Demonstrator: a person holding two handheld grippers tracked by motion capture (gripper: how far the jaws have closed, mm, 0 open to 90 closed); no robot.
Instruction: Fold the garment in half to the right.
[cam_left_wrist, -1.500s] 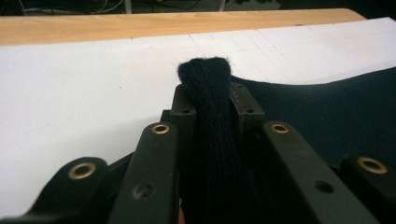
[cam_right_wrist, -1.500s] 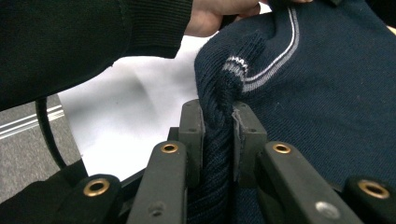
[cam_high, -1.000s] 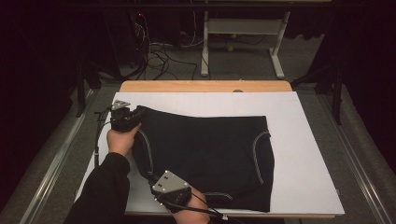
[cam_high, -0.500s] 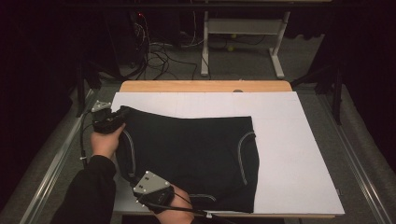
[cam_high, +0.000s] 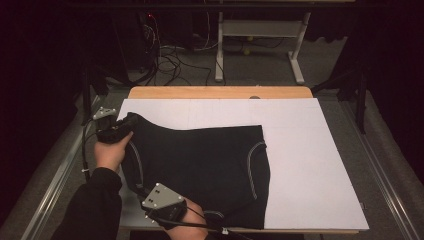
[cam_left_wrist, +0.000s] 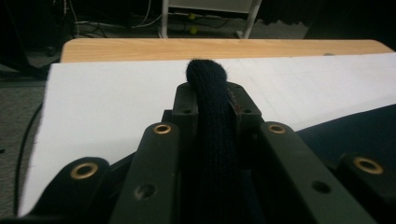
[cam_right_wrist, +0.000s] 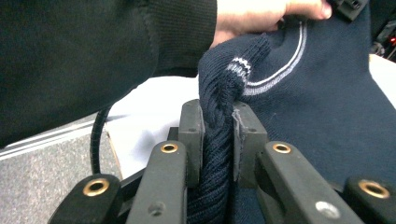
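Lying flat across the white board (cam_high: 310, 165), dark knit garment (cam_high: 200, 165), edge pinched in both tools.

Bkgd only: table, sheet, floor clutter.
White sheet (cam_high: 300, 150) covers most of the wooden tabletop (cam_high: 220, 92); bare wood strip shows along far edge w/ a small dark hole (cam_high: 255, 98) in it. Beyond the table, a white-legged desk frame (cam_high: 260, 45) stands on grey carpet, tangle of cables (cam_high: 172, 57) just to its left. Couple of small yellow-green balls (cam_left_wrist: 191, 23) lie near its legs. Rest of room is dark.
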